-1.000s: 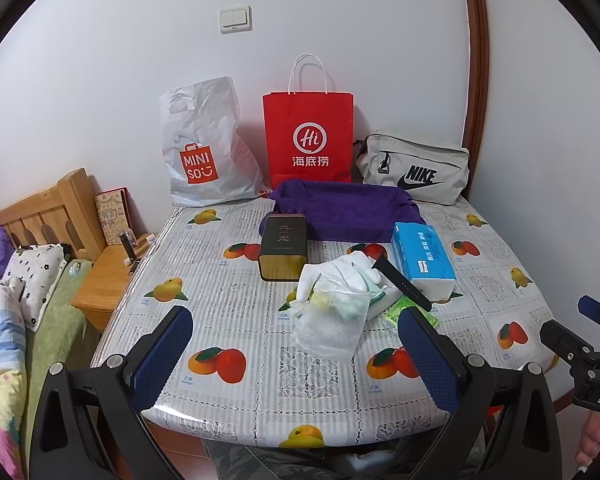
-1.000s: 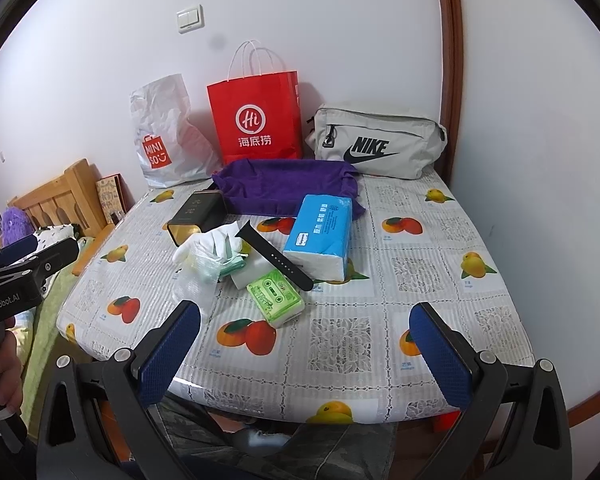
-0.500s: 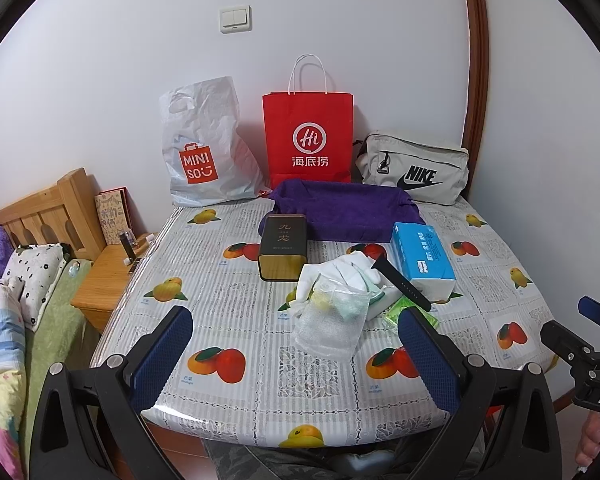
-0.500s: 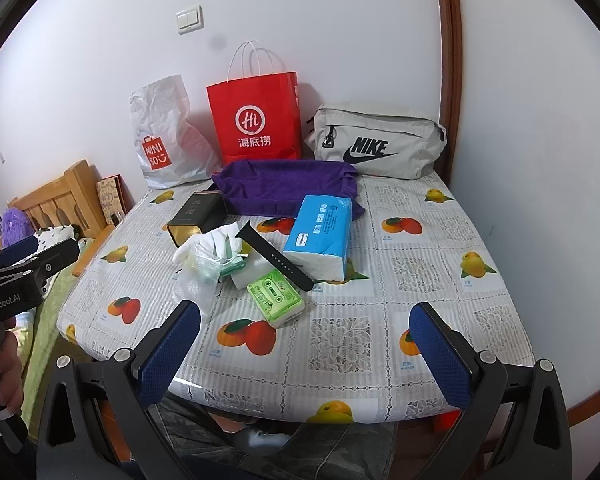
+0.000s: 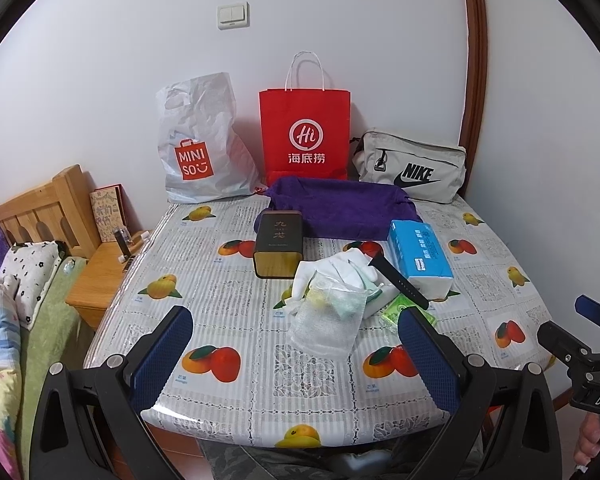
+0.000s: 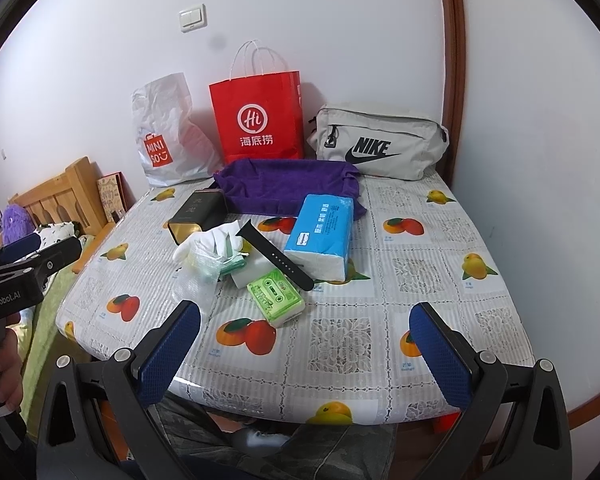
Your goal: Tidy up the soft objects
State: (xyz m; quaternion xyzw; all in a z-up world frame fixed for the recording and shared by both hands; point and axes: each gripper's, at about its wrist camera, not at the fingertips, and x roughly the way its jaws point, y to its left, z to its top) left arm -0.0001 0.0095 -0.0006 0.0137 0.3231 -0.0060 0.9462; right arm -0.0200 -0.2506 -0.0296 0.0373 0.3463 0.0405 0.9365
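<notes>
Left gripper: jaws wide apart, holding nothing, poised over the near edge of the tabletop. Right gripper: jaws likewise wide and empty, over the same near edge. Ahead of the left jaws, between their tips and slightly beyond, lies a clear plastic pouch with a white glove resting on its far end. Further ahead stands a dark tin box, and beyond it a purple cloth spread at the far side. Ahead and to the right of the left jaws sits a blue tissue pack, with a black watch strap leaning across its near corner. From the right wrist view, a green cassette-print packet lies just ahead of the left-hand jaw tip, touching a white block. Against the far wall stand a white Miniso bag, a red paper bag and a grey Nike pouch
</notes>
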